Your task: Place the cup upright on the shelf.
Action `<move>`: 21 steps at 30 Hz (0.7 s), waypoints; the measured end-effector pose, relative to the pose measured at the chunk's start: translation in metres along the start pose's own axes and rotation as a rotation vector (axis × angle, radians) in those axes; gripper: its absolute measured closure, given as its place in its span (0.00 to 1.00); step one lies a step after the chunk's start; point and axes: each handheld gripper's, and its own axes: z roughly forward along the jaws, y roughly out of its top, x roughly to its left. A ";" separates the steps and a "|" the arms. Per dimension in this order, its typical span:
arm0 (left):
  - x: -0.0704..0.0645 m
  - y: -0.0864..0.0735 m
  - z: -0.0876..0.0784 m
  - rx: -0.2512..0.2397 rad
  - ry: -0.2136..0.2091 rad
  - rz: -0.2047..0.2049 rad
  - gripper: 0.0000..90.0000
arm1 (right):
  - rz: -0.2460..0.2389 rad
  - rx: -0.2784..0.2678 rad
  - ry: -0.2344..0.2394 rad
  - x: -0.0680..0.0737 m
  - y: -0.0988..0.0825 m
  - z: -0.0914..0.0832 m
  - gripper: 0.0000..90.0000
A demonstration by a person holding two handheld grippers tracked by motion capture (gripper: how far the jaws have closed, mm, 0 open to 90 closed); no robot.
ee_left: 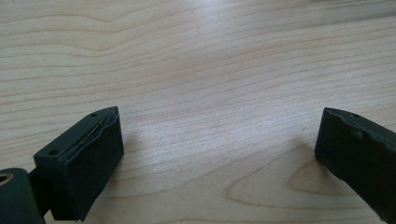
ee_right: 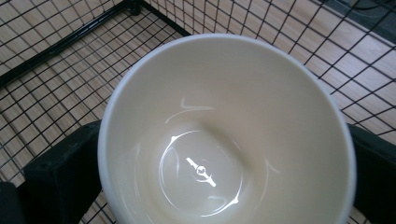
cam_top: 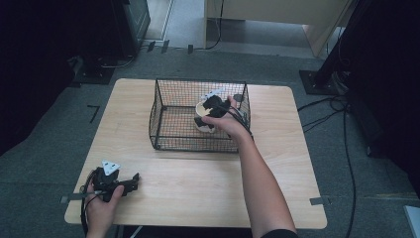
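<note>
A cream cup (cam_top: 202, 118) with dark markings on its outside hangs inside a black wire basket (cam_top: 166, 130) at the middle of the wooden table (cam_top: 208, 183). My right gripper (cam_top: 216, 103) reaches into the basket from above and is shut on the cup. In the right gripper view the cup (ee_right: 224, 116) is seen from above, its glossy inside empty, with one black jaw pressed on each side of its outer wall. My left gripper (cam_top: 131, 181) rests at the table's near left corner. Its jaws stand wide open over bare wood (ee_left: 219, 149).
The basket's mesh floor and a corner of its frame (ee_right: 135, 7) lie just beyond the cup. Cables (cam_top: 322, 111) and dark equipment stands sit on the grey floor around the table. A pale cabinet (cam_top: 267, 12) stands at the back.
</note>
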 end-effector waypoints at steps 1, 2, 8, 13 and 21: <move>0.000 0.000 0.000 0.000 0.000 0.001 0.02 | 0.013 -0.007 -0.023 -0.001 0.001 -0.002 0.00; 0.000 0.000 0.000 0.000 0.000 0.001 0.02 | 0.013 -0.007 -0.023 -0.001 0.001 -0.002 0.00; 0.000 0.000 0.000 0.001 0.000 0.000 0.02 | 0.024 -0.067 -0.018 -0.002 0.006 -0.014 0.00; 0.000 0.000 0.000 0.000 0.000 0.000 0.02 | 0.047 -0.112 -0.008 0.002 0.012 -0.024 0.00; 0.000 0.000 0.000 0.000 0.000 -0.001 0.02 | 0.039 -0.173 -0.007 0.012 0.019 -0.051 0.00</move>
